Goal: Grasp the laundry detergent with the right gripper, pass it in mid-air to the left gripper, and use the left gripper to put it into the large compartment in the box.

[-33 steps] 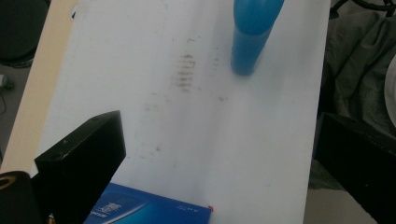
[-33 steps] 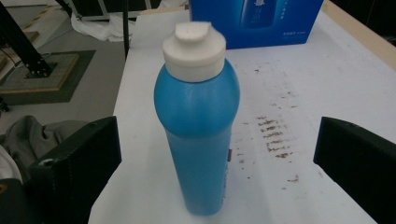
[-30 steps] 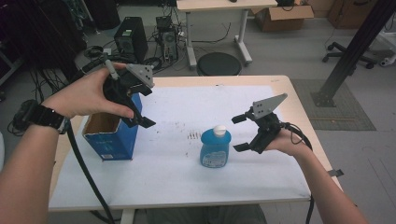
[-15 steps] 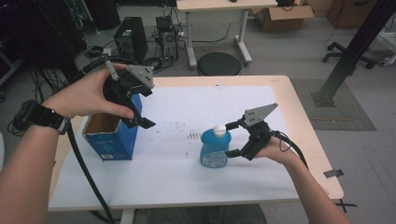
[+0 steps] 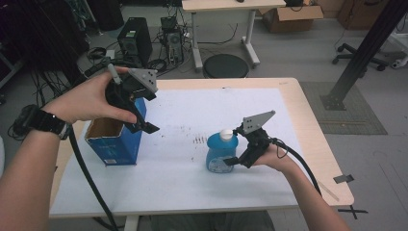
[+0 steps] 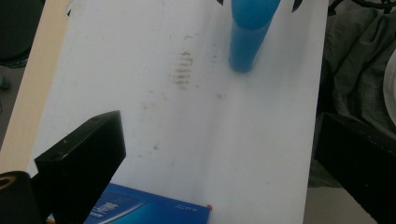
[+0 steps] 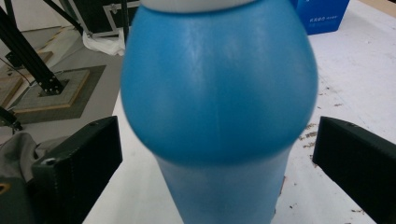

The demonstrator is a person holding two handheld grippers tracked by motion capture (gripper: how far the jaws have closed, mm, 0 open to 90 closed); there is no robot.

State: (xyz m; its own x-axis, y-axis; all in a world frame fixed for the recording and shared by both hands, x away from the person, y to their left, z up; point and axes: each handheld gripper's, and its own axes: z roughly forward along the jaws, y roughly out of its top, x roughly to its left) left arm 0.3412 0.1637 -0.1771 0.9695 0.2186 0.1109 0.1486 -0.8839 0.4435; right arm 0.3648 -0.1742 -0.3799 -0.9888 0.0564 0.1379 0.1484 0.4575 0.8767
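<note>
A blue plastic bottle with a white cap stands upright on the white sheet, right of centre. My right gripper is open, its jaws reaching around the bottle from the right. In the right gripper view the bottle sits between the jaws of the right gripper, with thin gaps at both sides. An open-topped blue box stands at the left. Held in the air just above the box's right end, my left gripper is open with nothing in it. The left gripper view looks down on the box and the bottle.
A white sheet with dark scuff marks covers most of the wooden table. On the floor beyond are a round black stool, computer towers and a black post's base. The blue box lies behind the bottle.
My right gripper has moved left along the table and now straddles the bottle, having been apart from it a second ago. The left gripper and box have held still.
</note>
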